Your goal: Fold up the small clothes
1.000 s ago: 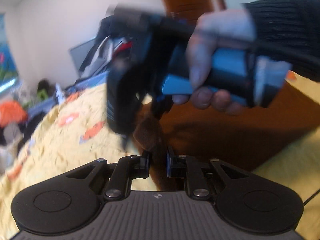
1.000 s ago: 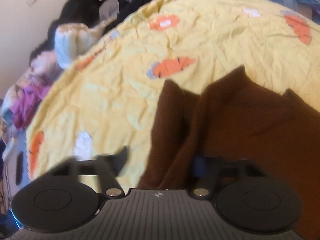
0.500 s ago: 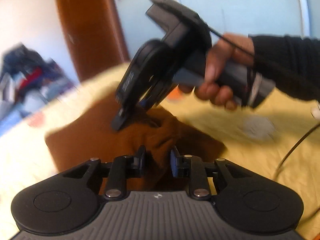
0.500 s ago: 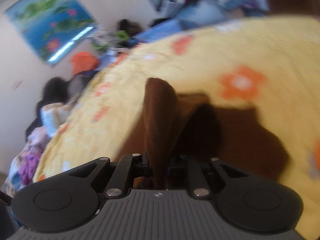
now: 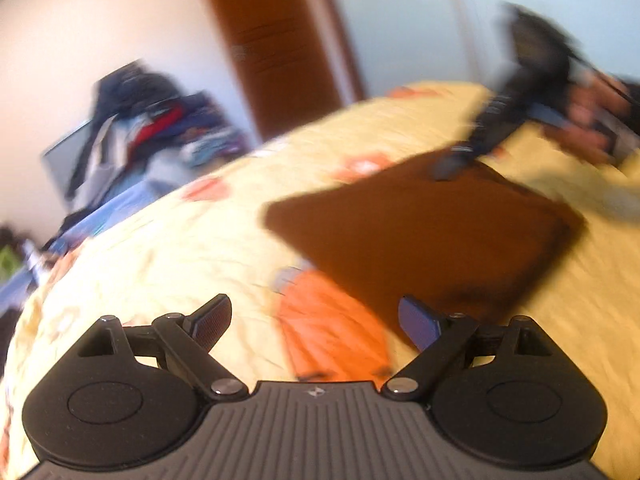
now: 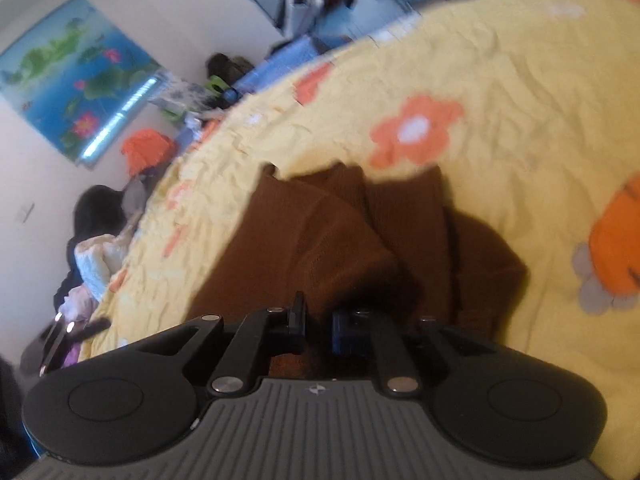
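A brown knitted garment (image 5: 420, 236) lies folded flat on the yellow flowered bedspread (image 5: 168, 248). My left gripper (image 5: 316, 320) is open and empty, just short of the garment's near corner. In the left wrist view my right gripper (image 5: 452, 164) is blurred at the garment's far edge. In the right wrist view my right gripper (image 6: 318, 320) has its jaws narrowly apart on the near edge of the brown garment (image 6: 320, 236), whose folds bunch in front.
A pile of clothes (image 5: 148, 128) sits by the wall to the left and a wooden door (image 5: 280, 40) stands behind the bed. More clothes (image 6: 96, 256) lie beside the bed's left edge. A blue picture (image 6: 76, 76) hangs on the wall.
My left gripper has let go of the brown garment, opened wide and pulled back. The garment now lies flat. My right gripper has come down to its far edge.
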`<state>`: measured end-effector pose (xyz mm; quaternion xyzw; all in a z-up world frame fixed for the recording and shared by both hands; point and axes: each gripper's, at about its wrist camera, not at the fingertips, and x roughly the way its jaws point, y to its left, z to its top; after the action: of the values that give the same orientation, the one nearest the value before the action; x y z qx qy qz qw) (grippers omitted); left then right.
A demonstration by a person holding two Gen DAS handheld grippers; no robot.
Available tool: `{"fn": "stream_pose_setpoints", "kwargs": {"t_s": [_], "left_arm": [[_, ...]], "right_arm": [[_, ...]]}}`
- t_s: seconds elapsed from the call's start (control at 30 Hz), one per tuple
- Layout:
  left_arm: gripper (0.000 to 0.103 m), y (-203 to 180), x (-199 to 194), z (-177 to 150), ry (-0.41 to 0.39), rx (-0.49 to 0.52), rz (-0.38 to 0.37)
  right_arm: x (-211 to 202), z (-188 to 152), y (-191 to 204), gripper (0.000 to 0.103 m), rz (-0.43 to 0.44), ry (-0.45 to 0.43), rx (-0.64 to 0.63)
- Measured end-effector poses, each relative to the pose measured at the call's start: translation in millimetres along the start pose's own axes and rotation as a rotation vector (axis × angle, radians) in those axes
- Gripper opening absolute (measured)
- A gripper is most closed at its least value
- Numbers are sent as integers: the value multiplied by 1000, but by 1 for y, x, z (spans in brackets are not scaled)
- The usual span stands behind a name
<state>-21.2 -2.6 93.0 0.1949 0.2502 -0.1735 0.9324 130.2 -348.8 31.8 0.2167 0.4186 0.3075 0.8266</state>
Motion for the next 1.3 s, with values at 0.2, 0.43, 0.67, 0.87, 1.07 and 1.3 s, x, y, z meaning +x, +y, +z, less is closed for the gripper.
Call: {"fn": "stream_pose_setpoints", "kwargs": {"t_s": [0.2,0.43,0.67,0.87,1.07,1.3], "left_arm": [[92,65,52,-6,17,-408,-263],[92,89,103,-15,182,-637,-278],[91,73,174,9,245,-858,-458],[11,54,199,32,234,-751,-399],[11,82,155,63,54,-573,-270],[31,113,170,38,225,-583,-218]], "right_arm": [[-31,-11,-20,16,-162,-29,-16],[-56,-11,-16,97,-125,-171,29],[-7,15,-47,79,-215,-47,131],[23,13,-44,31,-132,-63,151],[14,21,-14,29,12,-149,127],[61,47,-4,79,-50,-152,193]]}}
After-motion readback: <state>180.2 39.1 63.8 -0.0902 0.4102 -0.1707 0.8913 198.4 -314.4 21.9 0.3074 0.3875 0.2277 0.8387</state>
